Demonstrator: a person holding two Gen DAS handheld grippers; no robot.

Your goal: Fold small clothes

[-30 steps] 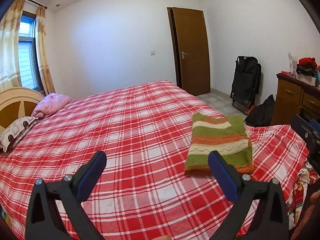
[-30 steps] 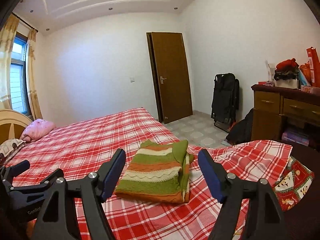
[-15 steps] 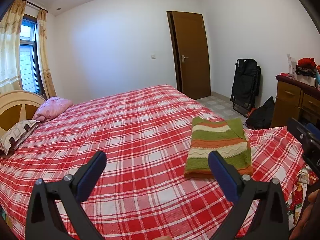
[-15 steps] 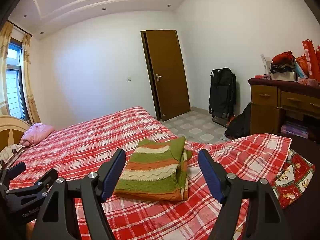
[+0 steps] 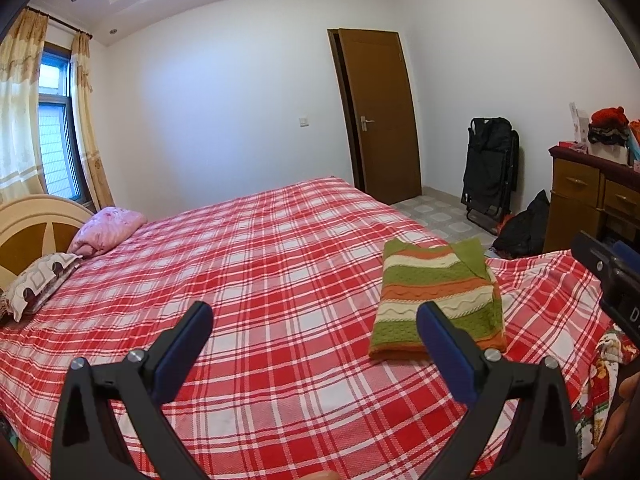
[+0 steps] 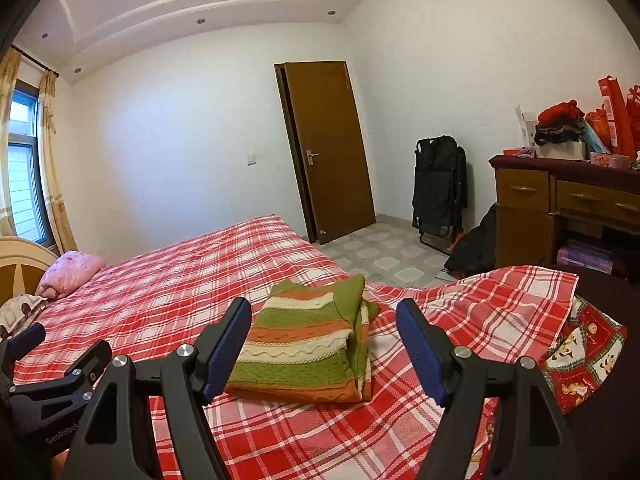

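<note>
Lying folded on bed (image 6: 160, 288), striped sweater (image 6: 300, 344), "GenRobot" on left claw (image 6: 24, 354)

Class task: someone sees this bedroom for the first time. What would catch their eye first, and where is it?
The red plaid bedspread fills most of both views. A folded green, orange and cream striped knit lies flat on it near the bed's foot corner. Behind it, a brown door stands at the far wall.
</note>
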